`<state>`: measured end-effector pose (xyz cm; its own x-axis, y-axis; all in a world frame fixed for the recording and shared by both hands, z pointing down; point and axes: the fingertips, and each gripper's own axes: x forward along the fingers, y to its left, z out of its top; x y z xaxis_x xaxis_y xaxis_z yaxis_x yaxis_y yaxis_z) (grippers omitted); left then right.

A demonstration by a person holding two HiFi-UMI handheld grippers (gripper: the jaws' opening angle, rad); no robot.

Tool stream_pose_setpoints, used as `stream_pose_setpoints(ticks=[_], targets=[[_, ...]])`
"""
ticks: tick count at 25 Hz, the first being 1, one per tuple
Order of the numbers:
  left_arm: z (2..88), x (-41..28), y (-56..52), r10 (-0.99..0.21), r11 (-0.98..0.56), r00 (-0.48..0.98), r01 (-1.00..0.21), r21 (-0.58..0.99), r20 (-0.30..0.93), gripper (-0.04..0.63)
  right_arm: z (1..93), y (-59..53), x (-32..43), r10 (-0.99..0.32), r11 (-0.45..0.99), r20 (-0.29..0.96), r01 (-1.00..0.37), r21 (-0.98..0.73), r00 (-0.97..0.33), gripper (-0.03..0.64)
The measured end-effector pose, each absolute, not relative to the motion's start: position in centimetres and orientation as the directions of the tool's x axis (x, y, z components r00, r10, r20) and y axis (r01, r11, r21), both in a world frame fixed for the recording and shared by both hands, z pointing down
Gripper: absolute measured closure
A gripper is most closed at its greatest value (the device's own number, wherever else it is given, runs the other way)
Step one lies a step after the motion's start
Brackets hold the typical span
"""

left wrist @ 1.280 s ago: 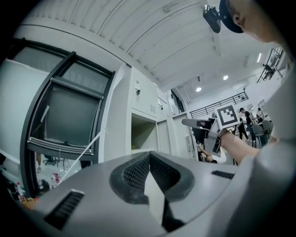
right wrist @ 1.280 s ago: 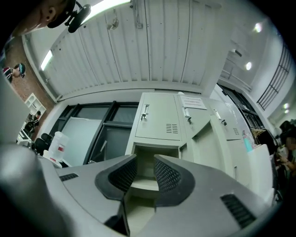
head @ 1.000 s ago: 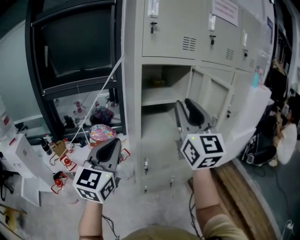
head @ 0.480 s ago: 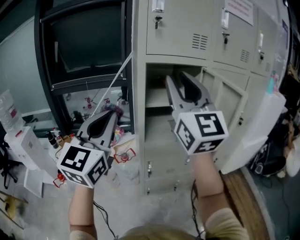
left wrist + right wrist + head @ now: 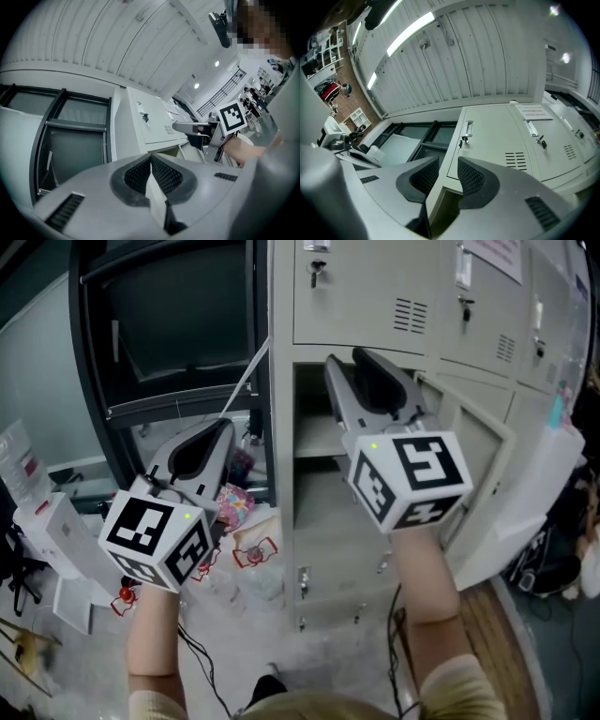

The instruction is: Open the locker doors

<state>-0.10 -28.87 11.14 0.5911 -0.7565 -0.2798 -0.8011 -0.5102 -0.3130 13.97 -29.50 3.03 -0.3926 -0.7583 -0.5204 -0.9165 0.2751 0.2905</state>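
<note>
Right tool (image 5: 345,362) is spread open, empty, up by the shut upper door (image 5: 361,292); left tool (image 5: 223,427) is clenched on nothing. One lower door (image 5: 525,474) is open, upper ones left.

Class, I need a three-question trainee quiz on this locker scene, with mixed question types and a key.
1. True or false: the left gripper has its jaws together with nothing between them.
2. The right gripper is: A) clamped on a key; B) open and empty; C) fully shut.
3. Fill in: the locker door directly above the open compartment is ____.
Key: 1 true; 2 B; 3 closed.
</note>
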Motion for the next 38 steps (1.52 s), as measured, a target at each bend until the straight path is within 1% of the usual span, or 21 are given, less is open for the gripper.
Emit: stream_pose_setpoints(ticks=[3, 7, 11, 18, 24, 29, 38], targets=[[9.9, -0.2, -30.3, -0.748, -0.502, 0.593, -0.799, -0.332, -0.297, 0.591, 2.0, -30.6, 14.1, -0.766, 0.23, -0.514, -0.912, 0.34, -0.385, 0.509], [8.3, -0.9, -32.8, -0.73, -0.5, 0.599, -0.796, -0.341, -0.328, 0.591, 0.4, -32.4, 14.3, -0.764, 0.218, -0.525, -0.916, 0.336, -0.374, 0.509], [6.4, -0.7, -35.1, -0.692, -0.53, 0.622, -0.782, -0.327, -0.366, 0.592, -1.2, -34.1, 13.4, -0.761, 0.2, -0.526, -0.908, 0.368, -0.38, 0.509], [2.6, 0.5, -37.5, -0.622, -0.543, 0.669, -0.743, -0.39, -0.408, 0.592, -5.5, -35.1, 12.3, -0.73, 0.174, -0.559, -0.899, 0.403, -0.392, 0.499], [-0.5, 1.2, -38.9, -0.576, -0.539, 0.696, -0.718, -0.441, -0.428, 0.592, -9.0, -35.3, 11.8, -0.714, 0.107, -0.59, -0.891, 0.441, -0.378, 0.492], [-2.9, 1.4, -38.6, -0.529, -0.516, 0.698, -0.716, -0.471, -0.482, 0.591, -11.7, -35.7, 11.4, -0.709, 0.071, -0.596, -0.879, 0.471, -0.377, 0.488], [-5.2, 0.5, -39.1, -0.473, -0.48, 0.707, -0.707, -0.519, -0.526, 0.591, -14.9, -37.8, 11.3, -0.748, 0.034, -0.554, -0.854, 0.519, -0.366, 0.486]])
